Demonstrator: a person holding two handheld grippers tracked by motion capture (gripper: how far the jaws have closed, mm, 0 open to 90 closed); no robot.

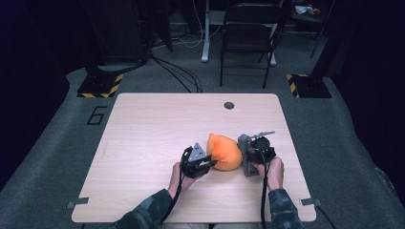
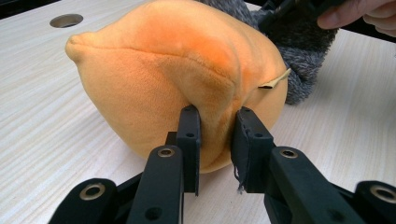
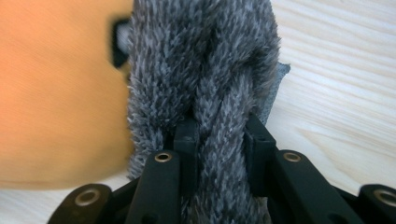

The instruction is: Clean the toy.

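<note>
1. In the right gripper view the grey fur (image 3: 205, 93) hides what lies behind it, and the orange plush (image 3: 56, 93) beside it is blurred.
2. We see a pale wood tabletop (image 1: 143, 143) with a round hole (image 1: 229, 105); beyond the tabletop, a chair (image 1: 248, 28) on grey floor.
3. The plush lies on the tabletop, touching the fur.
4. Our left gripper (image 2: 215, 135) pinches a fold of plush; our right gripper (image 3: 217, 140) pinches the fur.

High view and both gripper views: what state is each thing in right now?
Orange plush: resting on the table, one fold pinched.
Grey fuzzy piece: gripped, touching the orange plush.
Left tongs: shut on the plush fold.
Right tongs: shut on the grey piece.
Table: bare wood around them.
</note>
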